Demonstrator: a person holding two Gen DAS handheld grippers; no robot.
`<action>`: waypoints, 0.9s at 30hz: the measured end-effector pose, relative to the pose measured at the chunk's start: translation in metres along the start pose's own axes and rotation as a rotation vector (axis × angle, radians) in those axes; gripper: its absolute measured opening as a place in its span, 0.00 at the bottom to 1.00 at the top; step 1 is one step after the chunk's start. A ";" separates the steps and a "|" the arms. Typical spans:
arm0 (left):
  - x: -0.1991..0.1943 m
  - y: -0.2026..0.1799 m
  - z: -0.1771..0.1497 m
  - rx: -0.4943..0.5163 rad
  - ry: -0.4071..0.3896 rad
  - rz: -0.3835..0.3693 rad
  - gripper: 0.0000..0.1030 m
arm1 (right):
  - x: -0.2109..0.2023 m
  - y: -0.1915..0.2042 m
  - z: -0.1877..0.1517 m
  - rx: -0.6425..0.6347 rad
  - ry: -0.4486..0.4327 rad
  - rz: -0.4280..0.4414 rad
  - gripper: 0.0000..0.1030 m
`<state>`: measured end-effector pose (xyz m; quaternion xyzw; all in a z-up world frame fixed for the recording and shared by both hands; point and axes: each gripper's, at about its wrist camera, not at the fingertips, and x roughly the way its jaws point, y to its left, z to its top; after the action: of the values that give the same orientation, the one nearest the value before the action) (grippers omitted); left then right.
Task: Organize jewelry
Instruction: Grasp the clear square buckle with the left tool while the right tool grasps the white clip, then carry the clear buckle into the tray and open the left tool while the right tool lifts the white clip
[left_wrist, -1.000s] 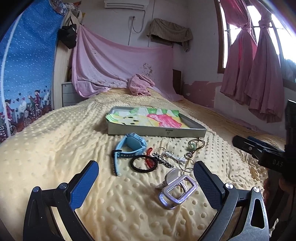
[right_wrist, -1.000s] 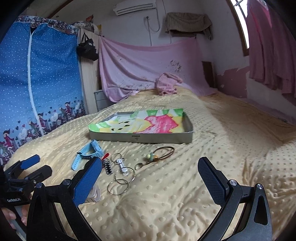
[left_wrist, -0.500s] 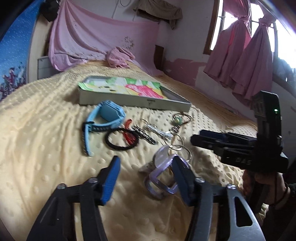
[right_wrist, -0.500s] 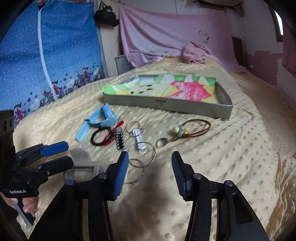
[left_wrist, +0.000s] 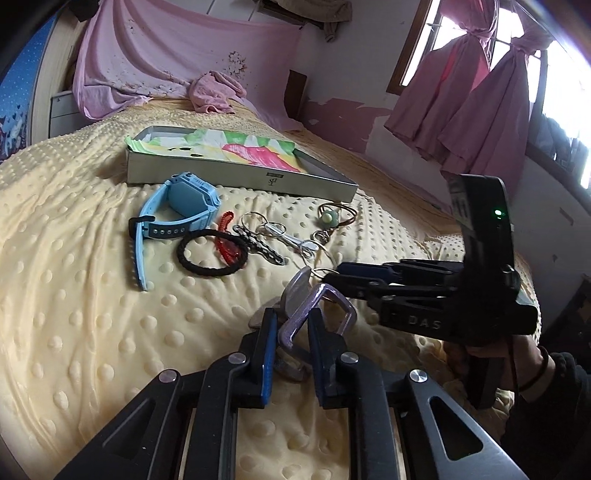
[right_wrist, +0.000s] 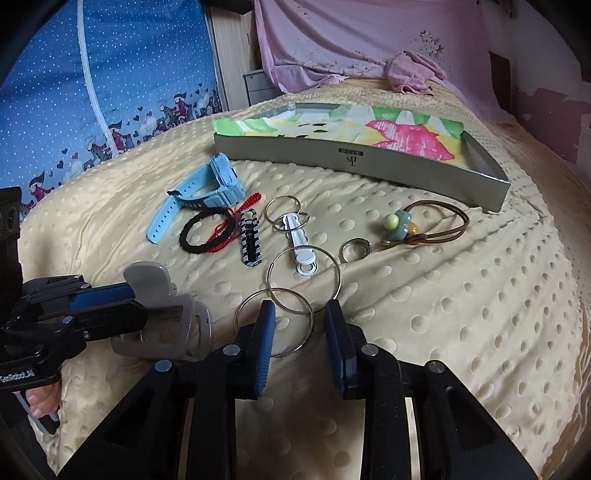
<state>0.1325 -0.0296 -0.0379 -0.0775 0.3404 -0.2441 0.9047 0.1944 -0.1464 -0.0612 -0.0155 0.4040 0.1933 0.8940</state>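
Left gripper (left_wrist: 291, 347) just closing, pinching purple buckle (left_wrist: 314, 314); right gripper (right_wrist: 301, 347) closing astride ring hoops (right_wrist: 275, 321), not gripped. Pickup step; next, lift to tray (right_wrist: 369, 164).

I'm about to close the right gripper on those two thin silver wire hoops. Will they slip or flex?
The two thin silver wire hoops look light and springy, so probably flex. They lie flat and overlapping on the bumpy yellow blanket, so the right gripper may catch only one. Smooth wire could slide.

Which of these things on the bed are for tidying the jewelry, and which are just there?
For the job: pale purple square clip, big silver hoop rings, blue plastic watch, black braided band, grey shallow tray.

Just there: pink crumpled cloth, pink window curtains.
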 end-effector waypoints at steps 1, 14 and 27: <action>0.000 -0.001 0.000 0.002 0.002 -0.001 0.14 | 0.001 0.002 0.000 -0.005 0.005 0.008 0.22; -0.008 -0.007 -0.004 -0.019 -0.004 0.004 0.11 | -0.013 0.007 -0.008 -0.014 -0.029 0.000 0.03; -0.025 -0.019 0.008 -0.018 -0.075 0.008 0.06 | -0.053 0.001 -0.001 -0.003 -0.204 -0.072 0.03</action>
<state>0.1144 -0.0345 -0.0112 -0.0933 0.3090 -0.2341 0.9171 0.1615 -0.1629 -0.0232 -0.0116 0.3097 0.1624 0.9368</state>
